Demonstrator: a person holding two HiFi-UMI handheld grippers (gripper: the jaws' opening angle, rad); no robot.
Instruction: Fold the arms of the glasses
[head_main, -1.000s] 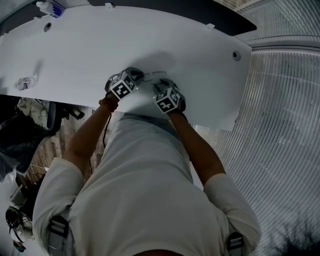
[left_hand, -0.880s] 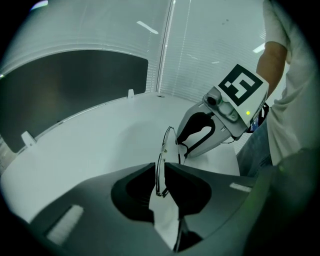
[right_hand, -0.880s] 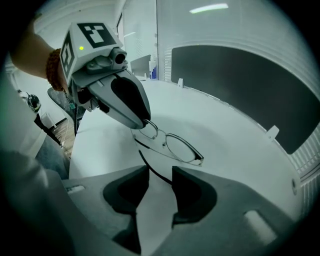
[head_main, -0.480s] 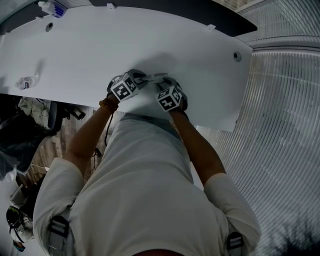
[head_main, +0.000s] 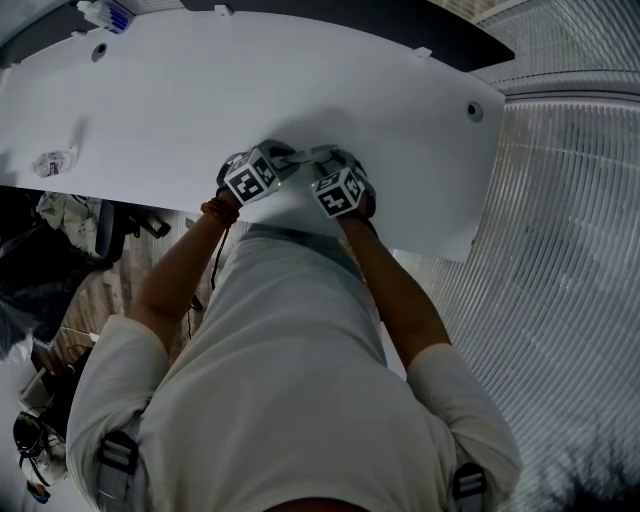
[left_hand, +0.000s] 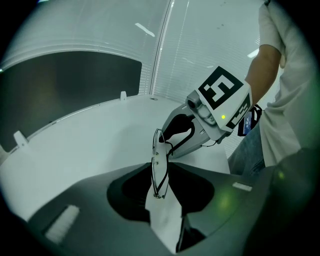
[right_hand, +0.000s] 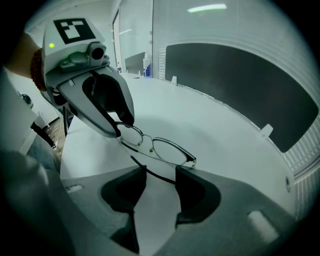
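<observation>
Thin dark-framed glasses (right_hand: 161, 150) lie on the white table (head_main: 180, 110) near its front edge, between my two grippers. My left gripper (left_hand: 160, 175) has its jaws opening, and one end of the frame (left_hand: 159, 165) stands in the gap without being pressed. My right gripper (right_hand: 160, 174) is also opening; one slim arm of the glasses (right_hand: 150, 171) crosses loosely between its tips. In the head view the left gripper (head_main: 283, 160) and right gripper (head_main: 328, 166) face each other closely, and the glasses are mostly hidden there.
The table's front edge (head_main: 300, 232) runs just behind both hands. A cable hole (head_main: 471, 110) sits at the right, another (head_main: 98, 52) at the back left. A small clear wrapper (head_main: 50, 162) lies far left. A dark panel (right_hand: 240, 85) backs the table.
Both marker cubes have edged slightly rightward and a little closer together over the glasses. Nothing else on the table has moved.
</observation>
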